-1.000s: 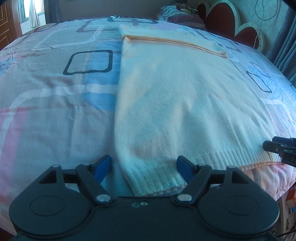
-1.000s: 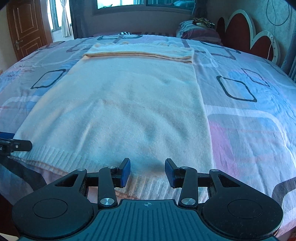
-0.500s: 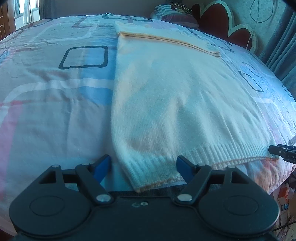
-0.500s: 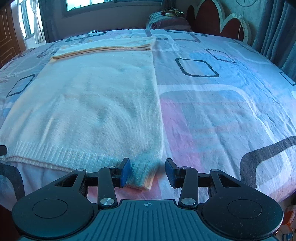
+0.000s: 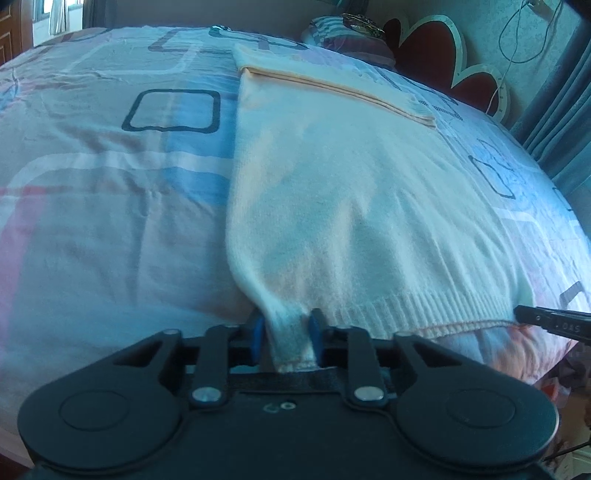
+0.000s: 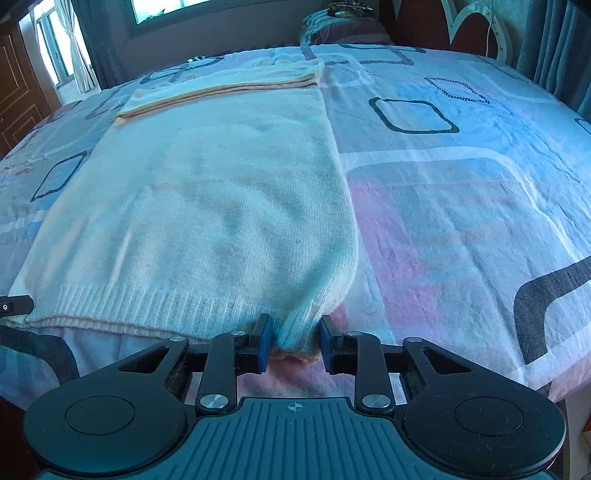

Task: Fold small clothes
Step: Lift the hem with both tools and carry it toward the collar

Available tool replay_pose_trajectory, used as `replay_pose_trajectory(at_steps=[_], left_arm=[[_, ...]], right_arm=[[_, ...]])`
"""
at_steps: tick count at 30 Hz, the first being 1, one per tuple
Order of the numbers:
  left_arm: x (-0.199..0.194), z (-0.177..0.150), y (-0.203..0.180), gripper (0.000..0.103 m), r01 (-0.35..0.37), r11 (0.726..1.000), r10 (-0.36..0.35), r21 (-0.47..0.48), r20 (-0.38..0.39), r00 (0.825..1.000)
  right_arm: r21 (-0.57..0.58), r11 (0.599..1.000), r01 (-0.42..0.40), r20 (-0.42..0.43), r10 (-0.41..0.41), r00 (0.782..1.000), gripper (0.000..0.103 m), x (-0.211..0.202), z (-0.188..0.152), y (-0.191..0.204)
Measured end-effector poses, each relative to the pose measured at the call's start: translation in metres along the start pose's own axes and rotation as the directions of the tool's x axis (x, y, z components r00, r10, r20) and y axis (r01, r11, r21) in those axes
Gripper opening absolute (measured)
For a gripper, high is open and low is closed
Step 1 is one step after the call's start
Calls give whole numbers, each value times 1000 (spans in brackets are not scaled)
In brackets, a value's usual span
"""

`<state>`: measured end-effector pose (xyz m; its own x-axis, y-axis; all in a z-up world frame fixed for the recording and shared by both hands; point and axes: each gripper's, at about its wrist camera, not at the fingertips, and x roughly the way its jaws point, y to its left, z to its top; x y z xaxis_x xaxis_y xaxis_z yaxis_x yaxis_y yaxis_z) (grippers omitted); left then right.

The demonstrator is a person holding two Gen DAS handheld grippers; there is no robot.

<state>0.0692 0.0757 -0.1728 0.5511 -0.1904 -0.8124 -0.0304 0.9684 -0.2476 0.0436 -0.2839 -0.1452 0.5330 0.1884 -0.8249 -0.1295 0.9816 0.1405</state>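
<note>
Two grippers had hold of the cream knitted sweater (image 5: 354,206) that lay spread flat on the bed (image 5: 96,206), its far end folded back in a band toward the headboard. Of writing there was little: a faint mark like "60" on the black body of the left gripper, and a few pale characters on the tip of the other tool where it poked in from the right, too small to read.

The left gripper (image 5: 285,338) had just been closing, and its blue pads (image 5: 257,334) were drawn nearly together on the near left corner of the sweater's ribbed hem, the knit bunched up between them. The right gripper (image 6: 293,341) had likewise just been closing; its blue pads (image 6: 265,341) pinched the near right corner of the same hem, the fabric gathered into a small hump in the narrow gap. Between the two corners the hem ran along the near edge of the bed.

The bedcover was a pale sheet printed with pink and blue blocks and dark rounded squares. A striped pillow (image 6: 343,27) sat at the far end by the red scalloped headboard (image 5: 439,59).
</note>
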Motion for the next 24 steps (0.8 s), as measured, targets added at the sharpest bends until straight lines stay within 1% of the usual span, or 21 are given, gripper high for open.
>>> replay_pose_trajectory(at_steps=[1, 3, 7, 11, 14, 17, 21, 24], left_arm=[[0, 0, -1, 12, 10, 1000, -10, 2, 1, 1000], [-1, 3, -3, 7, 29, 1000, -29, 5, 16, 999], [-10, 19, -7, 5, 62, 998, -62, 12, 77, 995], [-18, 46, -11, 5, 69, 997, -73, 28, 156, 985], [-20, 69, -14, 4, 73, 996, -80, 42, 212, 974], [-14, 95, -19, 4, 52, 997, -67, 62, 255, 965], [-3, 127, -20, 4, 39, 998, -53, 56, 294, 954], [9, 155, -19, 4, 16, 999, -30, 46, 328, 944]], right_arm=[[3, 1000, -4, -3, 4, 1000, 20, 1, 1, 0], [14, 1000, -19, -7, 20, 1000, 12, 1, 2, 0], [43, 997, -61, 9, 61, 998, 10, -3, 12, -2], [42, 996, -76, 79, 73, 994, 10, -13, 30, -1], [35, 996, -82, 133, 77, 988, 10, -16, 52, -1], [14, 996, -85, 190, 81, 978, 10, -16, 78, -1], [-7, 996, -92, 255, 91, 963, 10, -5, 120, -2], [-18, 995, -102, 294, 103, 950, 9, 7, 155, -4]])
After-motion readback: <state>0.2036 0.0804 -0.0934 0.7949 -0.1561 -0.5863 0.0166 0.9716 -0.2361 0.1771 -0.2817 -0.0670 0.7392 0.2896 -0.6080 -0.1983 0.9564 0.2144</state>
